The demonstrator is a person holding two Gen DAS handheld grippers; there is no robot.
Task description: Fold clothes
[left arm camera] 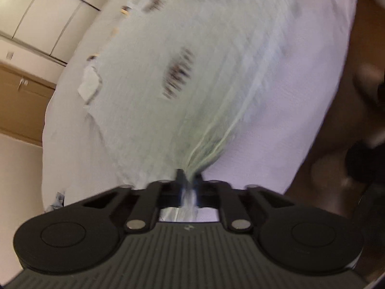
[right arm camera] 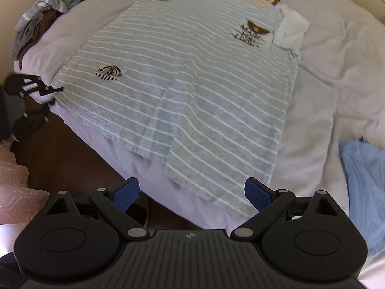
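My left gripper (left arm camera: 189,177) is pinching the striped shirt (right arm camera: 182,89) at its left hem, fabric bunching between the closed fingers. My right gripper (right arm camera: 191,192) is hovering with blue pads (right arm camera: 256,196) spread wide over the near hem. The shirt is lying flat on the white bed (right arm camera: 320,101), a light blue garment (right arm camera: 365,180) lying to its right.

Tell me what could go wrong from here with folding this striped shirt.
The left claw is shut on only a small bunch of the striped shirt, so the fabric might slip free or fold unevenly. The right claw is open and holds nothing, so a one-sided pull may skew the shirt. The shirt lies near the bed edge, and dragging it that way could slide it off.
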